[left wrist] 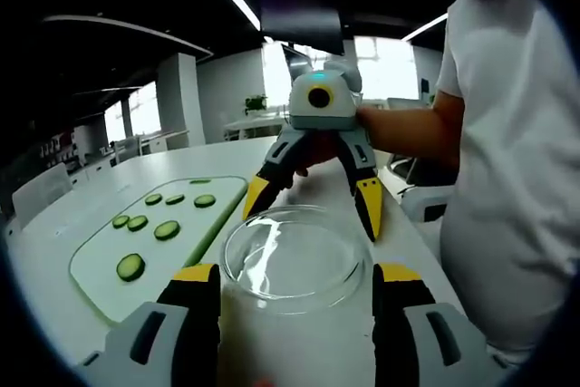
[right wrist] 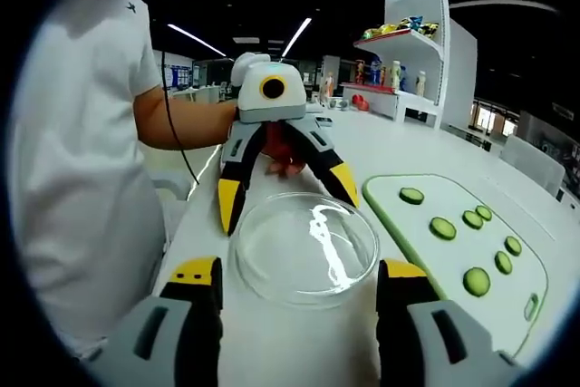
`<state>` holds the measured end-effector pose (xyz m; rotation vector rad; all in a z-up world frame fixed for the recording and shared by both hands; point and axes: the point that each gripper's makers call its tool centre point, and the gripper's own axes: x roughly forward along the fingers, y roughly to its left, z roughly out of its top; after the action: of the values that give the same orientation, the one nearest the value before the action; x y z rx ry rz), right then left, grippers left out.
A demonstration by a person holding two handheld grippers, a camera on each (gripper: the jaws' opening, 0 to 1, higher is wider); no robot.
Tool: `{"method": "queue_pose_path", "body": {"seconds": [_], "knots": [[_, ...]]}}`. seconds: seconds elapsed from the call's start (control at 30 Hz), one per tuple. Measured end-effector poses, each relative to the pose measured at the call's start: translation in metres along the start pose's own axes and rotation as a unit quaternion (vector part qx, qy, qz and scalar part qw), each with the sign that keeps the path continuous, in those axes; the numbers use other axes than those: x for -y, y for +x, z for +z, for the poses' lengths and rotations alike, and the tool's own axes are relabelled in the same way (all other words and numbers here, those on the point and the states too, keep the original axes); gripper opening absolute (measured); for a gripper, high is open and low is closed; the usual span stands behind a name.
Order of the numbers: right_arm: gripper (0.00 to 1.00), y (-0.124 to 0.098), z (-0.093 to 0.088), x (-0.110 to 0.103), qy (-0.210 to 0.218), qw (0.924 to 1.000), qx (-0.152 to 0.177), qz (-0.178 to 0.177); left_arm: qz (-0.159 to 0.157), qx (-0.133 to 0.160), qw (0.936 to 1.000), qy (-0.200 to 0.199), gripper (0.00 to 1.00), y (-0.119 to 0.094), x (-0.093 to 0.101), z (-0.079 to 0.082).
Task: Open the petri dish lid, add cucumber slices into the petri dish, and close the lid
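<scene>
Seven cucumber slices (left wrist: 130, 266), one petri dish (left wrist: 294, 258).

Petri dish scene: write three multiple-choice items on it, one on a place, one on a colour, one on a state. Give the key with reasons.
1. The cucumber slices lie:
A. in a gripper's jaws
B. on the green-rimmed board
C. on a shelf

2. The jaw tips of the right gripper are:
A. red
B. blue
C. yellow

3. At the petri dish, the right gripper is:
A. open
B. shut on a slice
C. shut on a lid

Key: 1 B, the slices are spread over the board; 2 C, both tips show yellow; 3 A, its jaws stand spread with nothing gripped.
</scene>
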<state>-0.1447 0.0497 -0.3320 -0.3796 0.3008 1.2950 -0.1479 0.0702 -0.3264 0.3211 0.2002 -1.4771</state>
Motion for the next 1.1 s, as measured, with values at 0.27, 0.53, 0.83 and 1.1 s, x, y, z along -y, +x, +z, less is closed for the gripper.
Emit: {"method": "queue_pose_path", "body": {"seconds": [0.27, 0.53, 0.83, 1.1], "knots": [[0.69, 0.0049, 0.0028, 0.0026, 0.009, 0.9999, 0.008, 0.002, 0.003, 0.005, 1.0, -0.003, 0.66, 0.0015, -0.0025, 0.002], [0.67, 0.008, 0.0009, 0.0045, 0.005, 1.0, 0.005, 0.004, 0.003, 0.003, 1.0, 0.003, 0.63, 0.004, -0.0032, 0.0012], [0.64, 0.0085, -0.0008, 0.0061, 0.015, 0.9998, 0.002, 0.01, -0.001, 0.007, 1.0, 0.006, 0.62, 0.0044, -0.002, 0.0013], [0.64, 0.0095, -0.001, 0.0059, 0.018, 0.9998, 0.004, 0.011, -0.004, 0.009, 0.9999, 0.008, 0.62, 0.0041, -0.0022, 0.001]]}}
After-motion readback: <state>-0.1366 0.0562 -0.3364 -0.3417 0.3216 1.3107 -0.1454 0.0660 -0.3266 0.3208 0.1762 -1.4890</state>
